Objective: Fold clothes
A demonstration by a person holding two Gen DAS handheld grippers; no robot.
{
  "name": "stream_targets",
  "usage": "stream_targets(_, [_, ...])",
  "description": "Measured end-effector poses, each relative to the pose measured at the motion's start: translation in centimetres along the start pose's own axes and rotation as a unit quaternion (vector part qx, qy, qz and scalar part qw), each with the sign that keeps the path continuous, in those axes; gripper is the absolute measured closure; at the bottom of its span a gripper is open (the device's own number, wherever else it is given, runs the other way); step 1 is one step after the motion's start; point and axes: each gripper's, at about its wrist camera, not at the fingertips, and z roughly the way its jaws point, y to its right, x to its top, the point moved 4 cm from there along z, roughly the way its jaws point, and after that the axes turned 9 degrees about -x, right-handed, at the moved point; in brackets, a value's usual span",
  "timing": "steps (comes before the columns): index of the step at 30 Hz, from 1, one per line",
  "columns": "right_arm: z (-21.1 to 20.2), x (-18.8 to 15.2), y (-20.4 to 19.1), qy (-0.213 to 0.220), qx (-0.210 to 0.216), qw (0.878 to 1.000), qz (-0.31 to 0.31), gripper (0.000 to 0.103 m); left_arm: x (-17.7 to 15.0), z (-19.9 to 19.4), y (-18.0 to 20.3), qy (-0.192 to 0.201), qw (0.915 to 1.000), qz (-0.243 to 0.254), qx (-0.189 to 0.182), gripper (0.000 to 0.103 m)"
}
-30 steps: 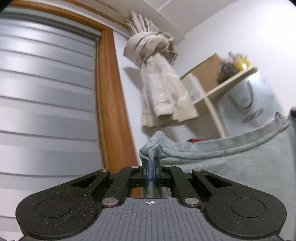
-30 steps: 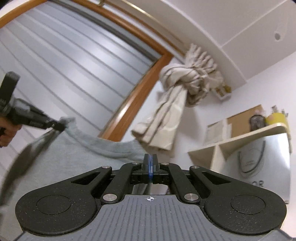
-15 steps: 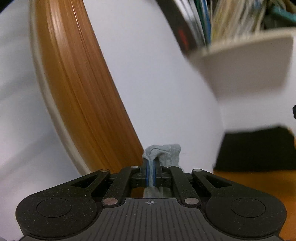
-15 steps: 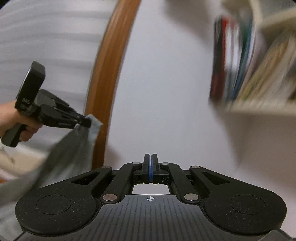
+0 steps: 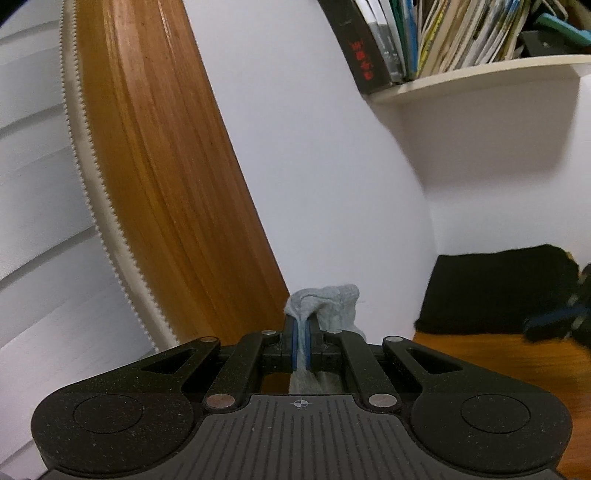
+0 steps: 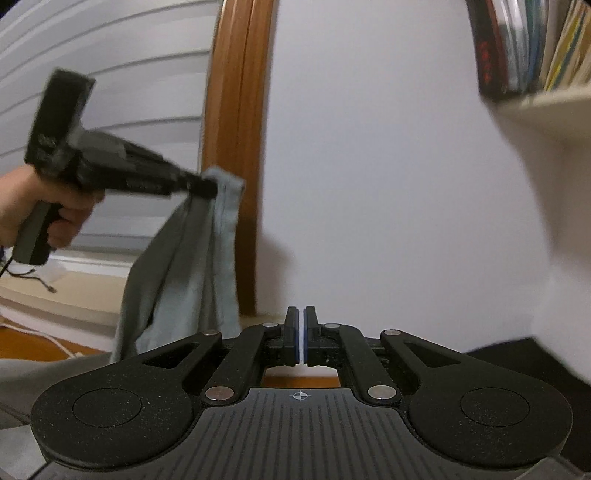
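Left gripper has its jaws clamped on a bunched edge of the grey garment, a bit of cloth poking out past the tips. In the right view you can see that same gripper up in the air on the left, held in a hand, with the garment hanging down limp from it. Right gripper is just about closed, only a thin slit between the pads, nothing in them.

Room: wooden frame with white blinds on the left, plain white wall straight ahead, a shelf of books top right. Low on the right there's something black sitting on an orange wood surface.
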Motion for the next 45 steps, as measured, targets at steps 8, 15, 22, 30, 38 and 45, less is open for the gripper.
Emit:
stream_targets(8, [6.0, -6.5, -3.1, -0.077, 0.067, 0.994, 0.032, 0.071, 0.3, -0.5, 0.1, 0.011, 0.9999, 0.002, -0.005, 0.099])
stream_targets(15, [9.5, -11.2, -3.3, -0.131, 0.08, 0.986, 0.057, 0.064, 0.6, -0.6, 0.2, 0.017, 0.9998, 0.004, -0.004, 0.099])
stream_targets(22, [8.5, -11.3, -1.6, -0.106, 0.126, 0.984, 0.071, 0.1, 1.0, 0.2, 0.7, 0.027, 0.9996, 0.002, 0.007, 0.099])
stream_targets(30, [3.0, -5.6, 7.4, -0.009, -0.008, 0.999, 0.047, 0.1, 4.8, 2.5, 2.8, 0.052, 0.9986, -0.002, -0.006, 0.099])
stream_targets(38, [1.0, -2.0, 19.5, 0.008, -0.212, 0.976, 0.047, 0.1, 5.8, 12.1, 6.6, 0.034, 0.9984, -0.032, -0.033, 0.097])
stream_targets(45, [6.9, -9.3, 20.8, -0.098, -0.248, 0.963, 0.039, 0.082, -1.6, 22.0, 11.4, -0.094, 0.9909, -0.068, -0.068, 0.052])
